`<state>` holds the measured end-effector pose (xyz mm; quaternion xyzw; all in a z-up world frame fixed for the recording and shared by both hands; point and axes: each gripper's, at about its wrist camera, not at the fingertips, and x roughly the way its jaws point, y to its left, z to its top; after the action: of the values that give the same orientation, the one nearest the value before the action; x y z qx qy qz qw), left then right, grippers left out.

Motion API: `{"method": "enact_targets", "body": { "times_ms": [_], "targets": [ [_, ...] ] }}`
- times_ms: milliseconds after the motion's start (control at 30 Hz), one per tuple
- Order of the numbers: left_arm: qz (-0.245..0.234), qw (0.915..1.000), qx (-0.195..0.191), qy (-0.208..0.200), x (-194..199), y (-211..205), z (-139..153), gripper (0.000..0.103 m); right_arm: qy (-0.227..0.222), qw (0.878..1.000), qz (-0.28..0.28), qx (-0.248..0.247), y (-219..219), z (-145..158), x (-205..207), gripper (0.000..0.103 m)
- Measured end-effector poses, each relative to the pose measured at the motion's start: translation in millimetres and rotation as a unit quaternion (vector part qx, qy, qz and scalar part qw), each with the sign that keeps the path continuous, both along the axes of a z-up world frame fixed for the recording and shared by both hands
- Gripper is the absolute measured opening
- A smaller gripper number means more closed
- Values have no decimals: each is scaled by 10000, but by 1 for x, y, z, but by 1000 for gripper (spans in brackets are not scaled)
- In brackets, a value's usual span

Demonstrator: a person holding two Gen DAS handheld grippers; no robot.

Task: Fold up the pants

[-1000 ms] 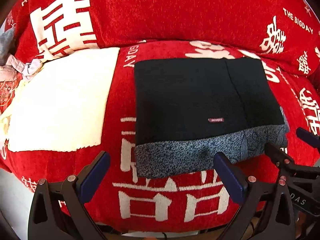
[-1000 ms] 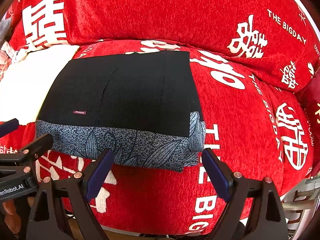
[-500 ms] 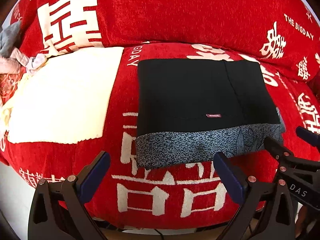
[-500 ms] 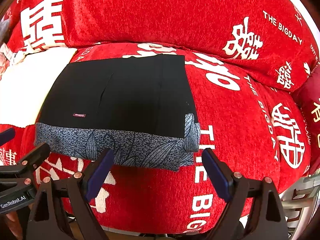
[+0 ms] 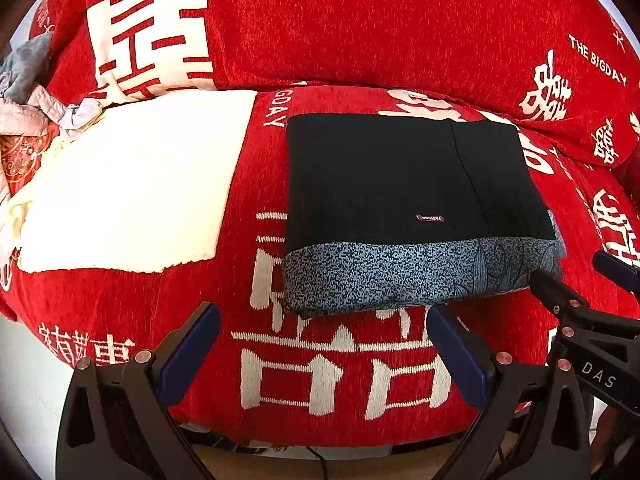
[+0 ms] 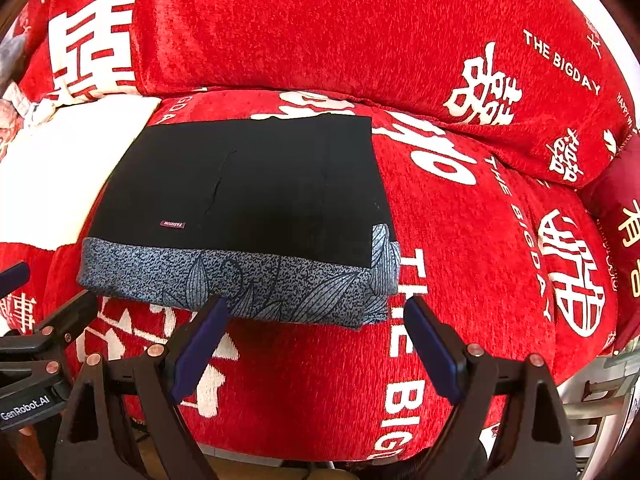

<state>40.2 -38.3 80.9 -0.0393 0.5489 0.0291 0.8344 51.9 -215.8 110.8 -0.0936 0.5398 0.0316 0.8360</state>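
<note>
From the left wrist camera, the folded pants point(image 5: 416, 208) lie flat on the red sofa cover point(image 5: 320, 360), beside a cream cloth point(image 5: 132, 184). The left gripper point(image 5: 324, 352) is spread wide, holding nothing.

From the right wrist camera, the pants point(image 6: 248, 208) look soft and light, a black rectangle with a speckled blue band. Its near corners look best to pinch. The right gripper point(image 6: 316, 348) is spread wide too, empty.

Both handheld grippers look like the same build: chunky matte black plastic frames with triangular cutouts, copper-coloured rivets at the pivots, and dark navy blue pads lining the fingers. The left gripper point(image 5: 323, 354) has white "GenRobot.AI" lettering on its side, visible from the other camera, and the right gripper point(image 6: 316, 350) shows "DAS" in pale letters on its body.
</note>
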Motion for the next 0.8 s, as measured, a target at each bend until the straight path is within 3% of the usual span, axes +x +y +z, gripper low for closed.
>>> {"method": "enact_targets", "body": {
  "times_ms": [800],
  "targets": [
    [-250,9996,-102,-130,-17,-9,9,103,-110,9999,9,1,-4,9,-14,92]
  ]
}}
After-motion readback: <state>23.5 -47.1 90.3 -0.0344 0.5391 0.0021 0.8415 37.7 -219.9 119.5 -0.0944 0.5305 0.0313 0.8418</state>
